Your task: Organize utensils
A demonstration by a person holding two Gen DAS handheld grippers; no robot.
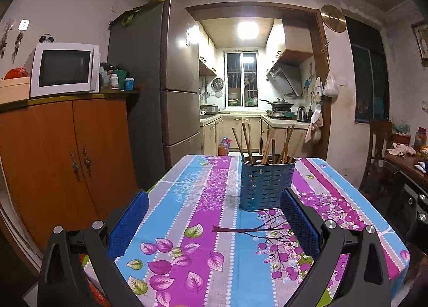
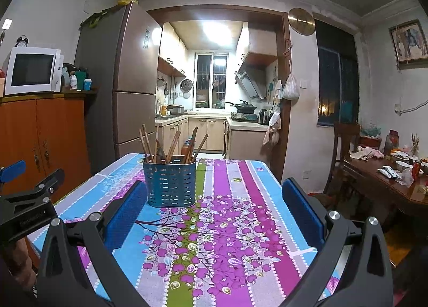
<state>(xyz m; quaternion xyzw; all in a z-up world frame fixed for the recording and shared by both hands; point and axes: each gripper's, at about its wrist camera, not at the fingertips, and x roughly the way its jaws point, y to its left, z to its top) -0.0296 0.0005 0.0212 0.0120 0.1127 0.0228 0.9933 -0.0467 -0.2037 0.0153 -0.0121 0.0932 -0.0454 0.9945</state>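
A blue perforated utensil holder [image 1: 266, 185] stands upright on the floral tablecloth [image 1: 203, 226], filled with several brown wooden chopsticks [image 1: 267, 146] leaning in different directions. My left gripper [image 1: 214, 197] is open, held above the near table edge, the holder just beyond its right finger. In the right wrist view the same holder [image 2: 169, 185] with its chopsticks [image 2: 171, 145] sits beyond the left finger of my right gripper [image 2: 214, 186], which is also open with nothing between its fingers. The left gripper's body [image 2: 26, 200] shows at the left edge there.
An orange cabinet [image 1: 67, 160] with a white microwave [image 1: 62, 69] stands left of the table, next to a tall fridge [image 1: 160, 79]. A kitchen lies behind. A dark wooden table [image 2: 388, 186] with bowls and clutter and a chair [image 2: 345, 146] stand at the right.
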